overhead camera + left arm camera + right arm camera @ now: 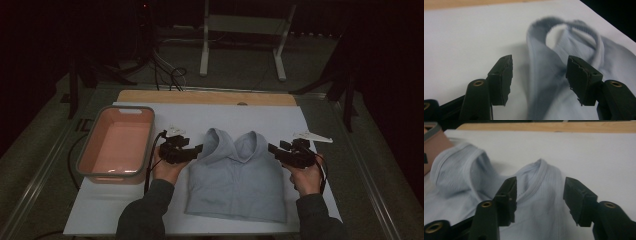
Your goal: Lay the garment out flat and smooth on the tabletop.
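A pale blue sleeveless top lies flat on the white mat, its two shoulder straps bunched up at the far end. My left gripper is at the left strap, held in a hand, and my right gripper is at the right strap. In the left gripper view the left gripper stands open, with the strap of the top beyond the gap and the pads not touching it. In the right gripper view the right gripper is open too, with a ribbed strap of the top rising between the jaws, unpressed.
A pink tub with a grey rim stands on the mat's left side, and its corner shows in the right gripper view. A wooden board edge runs along the far side. A white stand and cables are on the floor behind.
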{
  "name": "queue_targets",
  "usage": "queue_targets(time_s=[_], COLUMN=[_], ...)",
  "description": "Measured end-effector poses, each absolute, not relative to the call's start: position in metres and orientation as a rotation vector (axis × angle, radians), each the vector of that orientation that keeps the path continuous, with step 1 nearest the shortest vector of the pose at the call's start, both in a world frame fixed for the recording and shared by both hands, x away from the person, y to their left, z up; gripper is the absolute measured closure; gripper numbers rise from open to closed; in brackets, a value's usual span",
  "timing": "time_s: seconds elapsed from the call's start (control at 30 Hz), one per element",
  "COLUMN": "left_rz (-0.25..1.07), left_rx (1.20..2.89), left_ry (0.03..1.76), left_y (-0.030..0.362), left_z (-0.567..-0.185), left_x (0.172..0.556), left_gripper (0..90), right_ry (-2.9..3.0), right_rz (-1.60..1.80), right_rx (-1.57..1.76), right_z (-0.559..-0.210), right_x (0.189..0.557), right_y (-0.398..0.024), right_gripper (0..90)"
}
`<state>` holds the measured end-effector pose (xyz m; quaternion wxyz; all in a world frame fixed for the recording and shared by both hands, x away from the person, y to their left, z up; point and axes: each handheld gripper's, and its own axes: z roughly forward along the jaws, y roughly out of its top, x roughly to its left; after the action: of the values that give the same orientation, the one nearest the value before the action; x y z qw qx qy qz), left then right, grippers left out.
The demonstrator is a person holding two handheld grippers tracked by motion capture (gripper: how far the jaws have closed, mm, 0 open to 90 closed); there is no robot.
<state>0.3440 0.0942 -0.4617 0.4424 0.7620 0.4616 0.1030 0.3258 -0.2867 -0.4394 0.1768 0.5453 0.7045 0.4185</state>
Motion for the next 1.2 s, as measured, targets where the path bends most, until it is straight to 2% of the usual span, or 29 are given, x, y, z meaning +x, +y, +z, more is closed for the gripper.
queue_targets(time_s=[0.2,0.4,0.6,0.77,0.9,1.2], left_rz=[0.18,0.146,0.069,0.023,-0.096,0.027], left_rx=[1.934,2.005,2.07,2.068,2.01,1.967], left_ry=[1.07,1.06,1.029,1.001,1.002,1.171], left_y=[0.097,0.094,0.092,0.098,0.112,0.124], left_z=[-0.474,-0.486,-0.495,-0.493,-0.492,-0.494], left_x=[0.328,0.327,0.33,0.322,0.317,0.33], left_gripper=[42.5,51.8,86.4,87.4,88.0,87.9], right_ry=[2.028,2.043,2.054,2.063,2.077,2.118], right_rz=[1.17,1.166,1.152,1.129,1.092,1.032], right_rx=[1.512,1.499,1.493,1.496,1.502,1.488], right_z=[-0.442,-0.445,-0.451,-0.455,-0.46,-0.467], right_x=[0.317,0.307,0.298,0.295,0.293,0.287], right_y=[-0.288,-0.289,-0.29,-0.293,-0.297,-0.293], right_gripper=[40.8,40.2,40.3,40.4,40.5,40.0])
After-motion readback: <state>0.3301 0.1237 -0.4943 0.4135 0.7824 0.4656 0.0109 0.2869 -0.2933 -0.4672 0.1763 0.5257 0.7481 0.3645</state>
